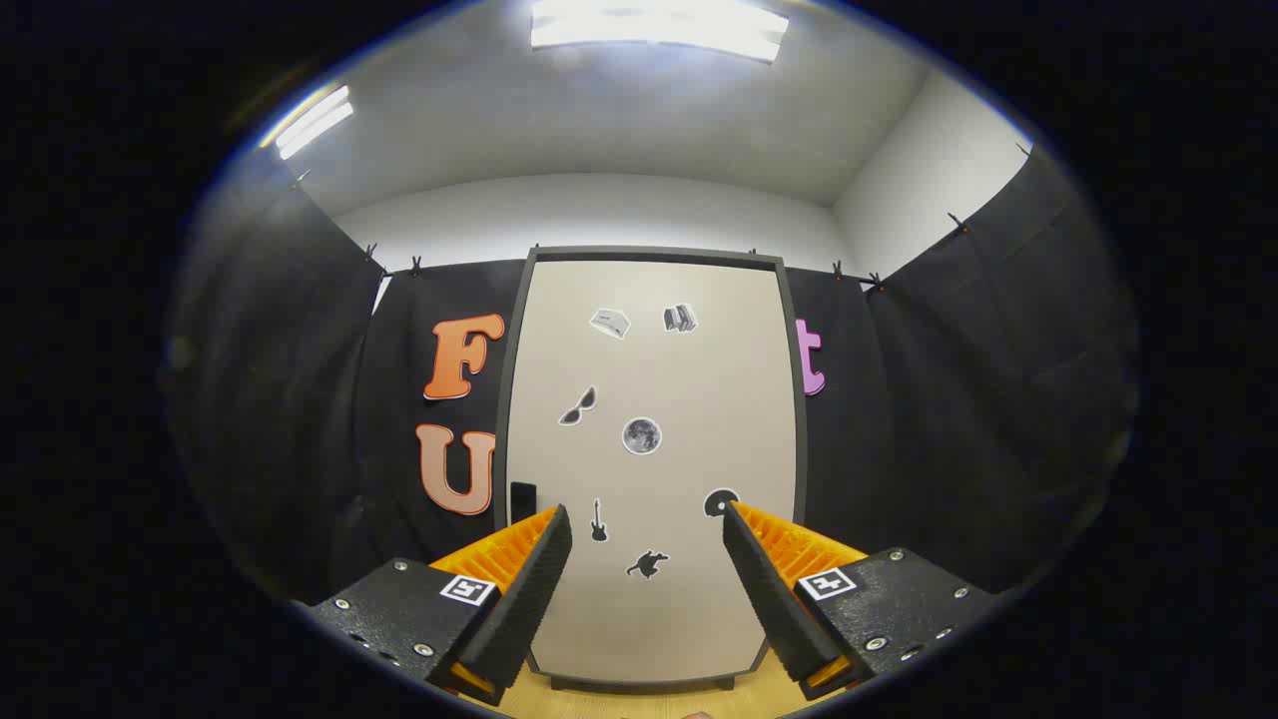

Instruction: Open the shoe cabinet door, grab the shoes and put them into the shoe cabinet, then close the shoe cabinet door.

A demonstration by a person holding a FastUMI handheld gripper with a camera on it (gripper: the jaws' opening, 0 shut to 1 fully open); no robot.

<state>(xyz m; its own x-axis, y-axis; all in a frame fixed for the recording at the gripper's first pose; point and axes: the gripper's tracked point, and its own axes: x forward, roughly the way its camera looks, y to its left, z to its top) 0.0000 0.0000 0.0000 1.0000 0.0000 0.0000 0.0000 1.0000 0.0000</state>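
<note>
Fingers [647, 519] spread wide, empty, face the closed door [649, 399]; hook the dark tab [522, 499], probably its handle, at left and pull squarely.

Beige shoe cabinet door [649, 449] — shut, upright; stickers on front

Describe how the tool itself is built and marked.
The tool has two wedge-shaped fingers with ribbed inner faces. Each sits on a black block fixed with silver screws and carrying a square black-and-white tag. Its fingers stand open before the cabinet door.
</note>
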